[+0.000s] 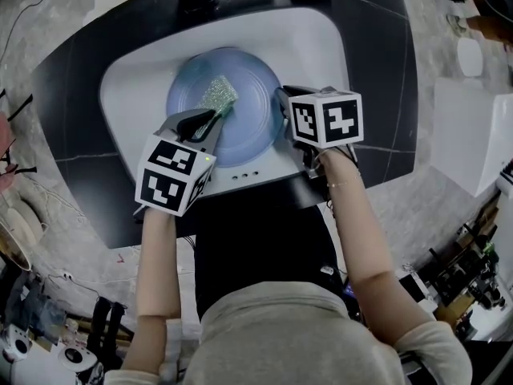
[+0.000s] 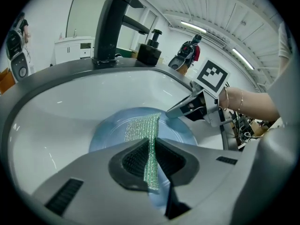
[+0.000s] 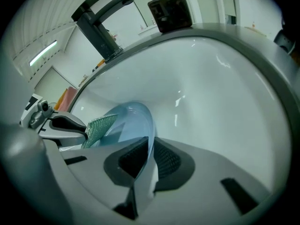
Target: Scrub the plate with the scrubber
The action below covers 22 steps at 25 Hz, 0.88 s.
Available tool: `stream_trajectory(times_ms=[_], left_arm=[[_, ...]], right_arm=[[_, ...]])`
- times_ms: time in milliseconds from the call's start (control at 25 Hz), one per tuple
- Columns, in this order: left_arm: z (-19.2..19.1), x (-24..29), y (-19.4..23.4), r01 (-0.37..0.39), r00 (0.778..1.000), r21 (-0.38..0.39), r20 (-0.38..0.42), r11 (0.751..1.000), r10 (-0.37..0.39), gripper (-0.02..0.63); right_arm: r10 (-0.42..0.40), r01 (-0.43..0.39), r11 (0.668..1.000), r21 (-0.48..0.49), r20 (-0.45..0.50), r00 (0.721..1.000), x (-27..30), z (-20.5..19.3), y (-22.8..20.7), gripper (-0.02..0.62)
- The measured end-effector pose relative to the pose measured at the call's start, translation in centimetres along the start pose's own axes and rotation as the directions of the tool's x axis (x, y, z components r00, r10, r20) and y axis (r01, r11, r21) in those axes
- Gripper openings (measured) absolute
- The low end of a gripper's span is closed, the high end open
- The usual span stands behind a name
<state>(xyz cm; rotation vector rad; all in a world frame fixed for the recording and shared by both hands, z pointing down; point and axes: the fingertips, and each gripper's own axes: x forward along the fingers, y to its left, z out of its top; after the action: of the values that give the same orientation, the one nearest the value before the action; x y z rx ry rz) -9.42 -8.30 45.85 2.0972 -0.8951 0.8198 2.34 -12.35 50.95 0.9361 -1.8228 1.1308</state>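
Both grippers are down in the white sink [image 1: 132,79], which sits in the middle of the dark bench [image 1: 68,135]. The blue plate [image 1: 244,95] lies in the basin, a touch nearer the bench's near edge than its far one.

Left gripper [image 2: 151,159] first: its fingers are clamped tight on the green, glittery scrubber [image 2: 140,128], pinching it edge-on. The free end of the mesh fans out ahead of the fingers and lies on the plate's face, left of centre. The gripper angles down into the basin from the near left.

Over to the right gripper [image 3: 144,159]: its fingers are closed on the plate's rim. The thin blue edge runs straight up between the two ribbed pads, so the plate is gripped at its right side. Whether that side is lifted off the basin, I can't tell.

The two grippers sit close across the plate, not touching. A black faucet [image 2: 110,27] and a dark soap dispenser [image 2: 150,50] stand along the bench's far edge.
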Motion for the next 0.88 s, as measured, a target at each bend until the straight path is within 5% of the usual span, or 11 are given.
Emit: stream_trajectory(times_ms=[880], left_arm=[[-2.5, 3.6, -4.3, 0.119, 0.981, 0.129, -0.17, 0.984, -0.096, 0.052]], right_arm=[[0.05, -0.042, 0.995, -0.09, 0.093, 0.994, -1.2, 1.7, 2.5, 0.046]])
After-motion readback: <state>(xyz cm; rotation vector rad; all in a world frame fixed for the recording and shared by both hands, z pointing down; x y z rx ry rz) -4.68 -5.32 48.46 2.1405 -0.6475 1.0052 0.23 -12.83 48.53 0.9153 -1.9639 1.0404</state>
